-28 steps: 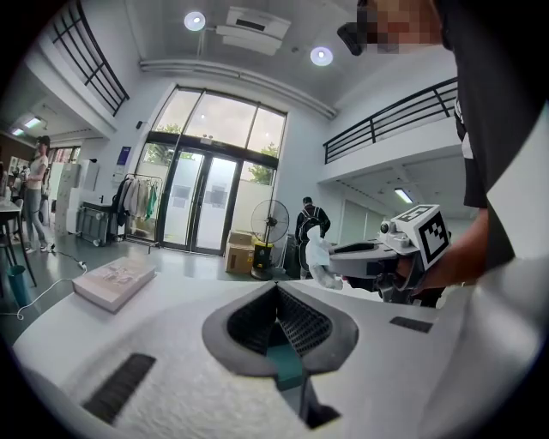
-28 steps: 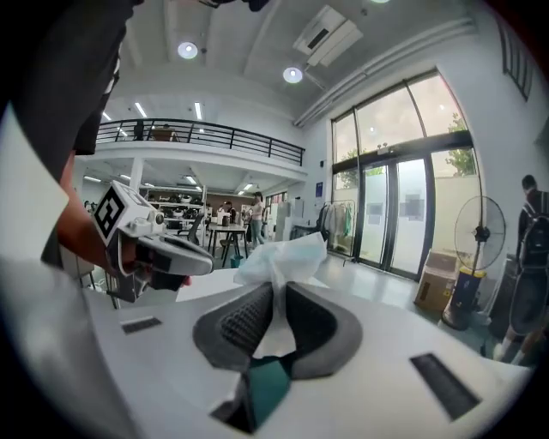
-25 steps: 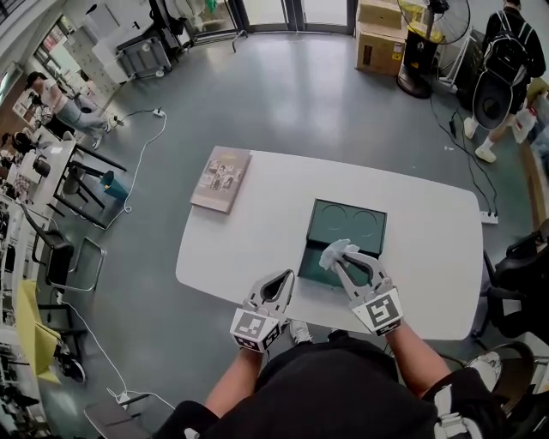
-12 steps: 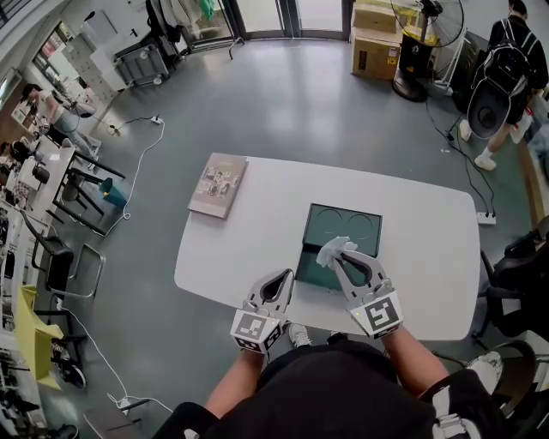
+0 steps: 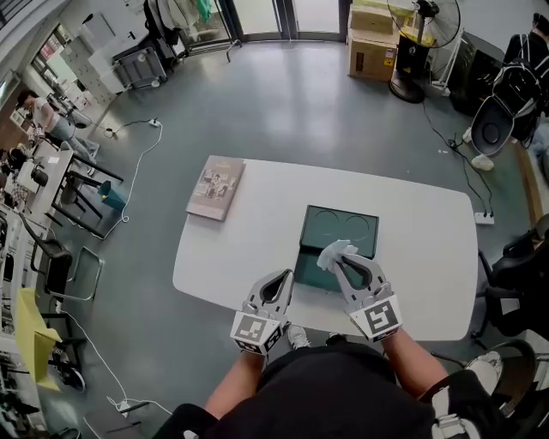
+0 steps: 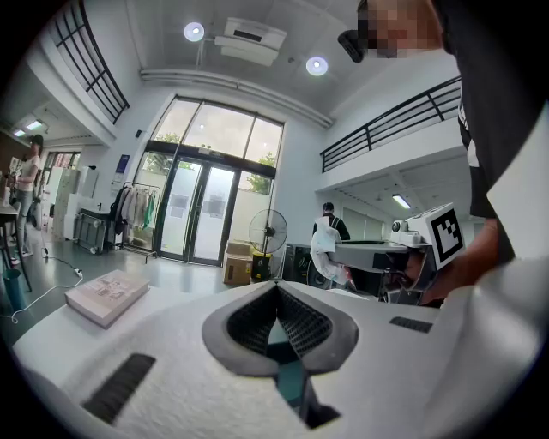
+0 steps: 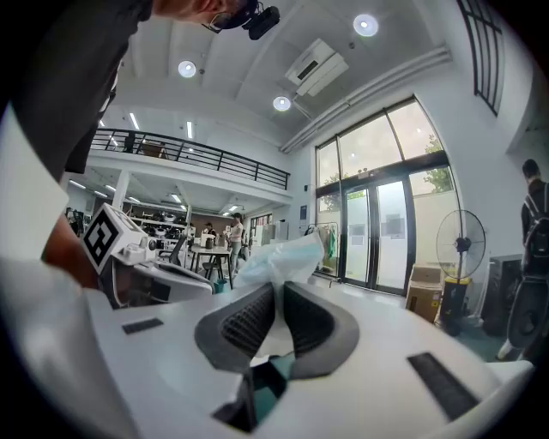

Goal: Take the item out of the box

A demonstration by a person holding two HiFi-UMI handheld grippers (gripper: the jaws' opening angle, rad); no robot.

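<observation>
Crumpled pale sheet (image 5: 333, 255), perhaps slightly higher

White table (image 5: 249, 257) sits under both grippers. A book (image 5: 215, 188) lies flat on it, ahead and left of the left gripper (image 5: 276, 281), well apart. Far ahead of the right gripper (image 5: 345, 259), on the floor, are cardboard boxes (image 5: 371, 43) with a standing fan (image 5: 422, 26) just beside them. To its right, past the table edge, is what's probably a power strip (image 5: 485, 218). It's too small to be sure.
</observation>
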